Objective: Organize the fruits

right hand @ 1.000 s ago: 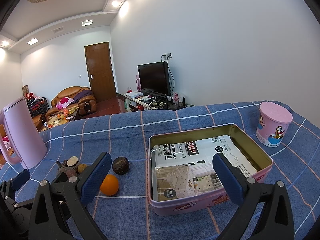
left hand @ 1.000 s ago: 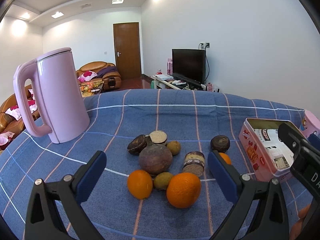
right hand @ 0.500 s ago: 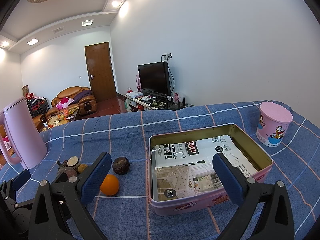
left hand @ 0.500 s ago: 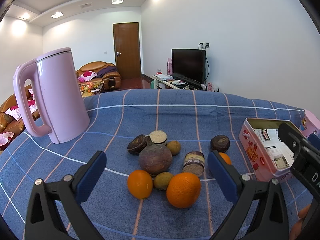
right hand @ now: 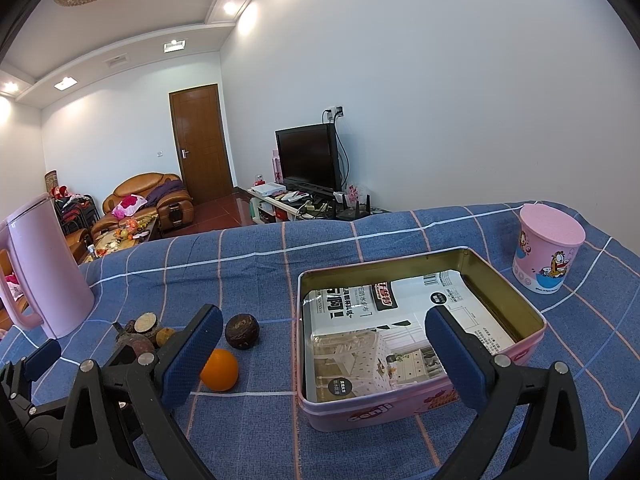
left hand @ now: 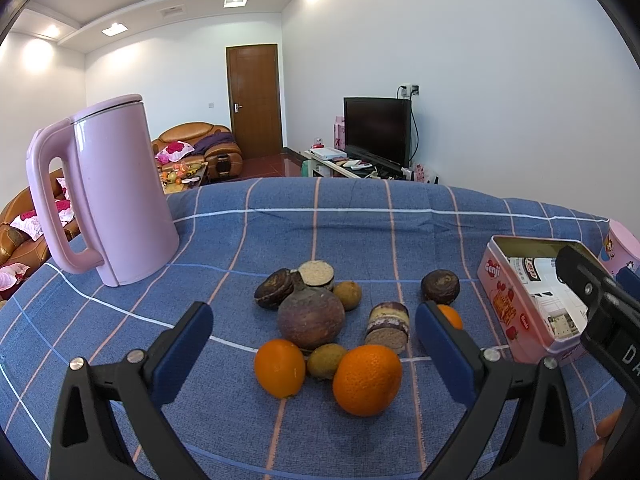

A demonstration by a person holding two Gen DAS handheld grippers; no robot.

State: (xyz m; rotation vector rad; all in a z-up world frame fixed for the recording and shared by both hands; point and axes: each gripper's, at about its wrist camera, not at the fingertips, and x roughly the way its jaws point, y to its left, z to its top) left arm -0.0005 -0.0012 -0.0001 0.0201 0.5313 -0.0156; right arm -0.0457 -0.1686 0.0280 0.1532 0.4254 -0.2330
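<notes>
Nothing had been sorted yet, as far as I could judge: the pink tin (right hand: 420, 412) on my right sat open with only printed paper lining its bottom and no fruit inside, while every piece of fruit lay on the cloth to its left. My left gripper (left hand: 314, 338) hung just above the table with its blue-padded fingers spread wide and holding nothing, and between them I saw the pile: a large orange (left hand: 367, 380) nearest me, a smaller orange (left hand: 279, 368) beside it, a small greenish-brown fruit (left hand: 326, 361) touching both, and behind them a big round purplish-brown fruit (left hand: 311, 318). Further back were darker, wrinkled round pieces and two cut-looking cylinders whose kind I could not tell. A third orange (right hand: 219, 369) and a dark wrinkled fruit (right hand: 241, 331) lay apart from the pile, between it and the tin. My right gripper (right hand: 324, 354) also hung apart and empty, aimed over the tin's near-left corner. So the whole job of moving fruit remained, and I would have guessed the tin was the place for it. The table was covered by a blue cloth (left hand: 320, 232) with thin white and pink check lines. A tall pink kettle (left hand: 108, 192) stood at the far left and a pink lidded cup (right hand: 548, 254) with a cartoon print at the far right. Beyond the table was a living room with white walls, a brown door, a leather sofa, a low table and a dark television on a stand.
</notes>
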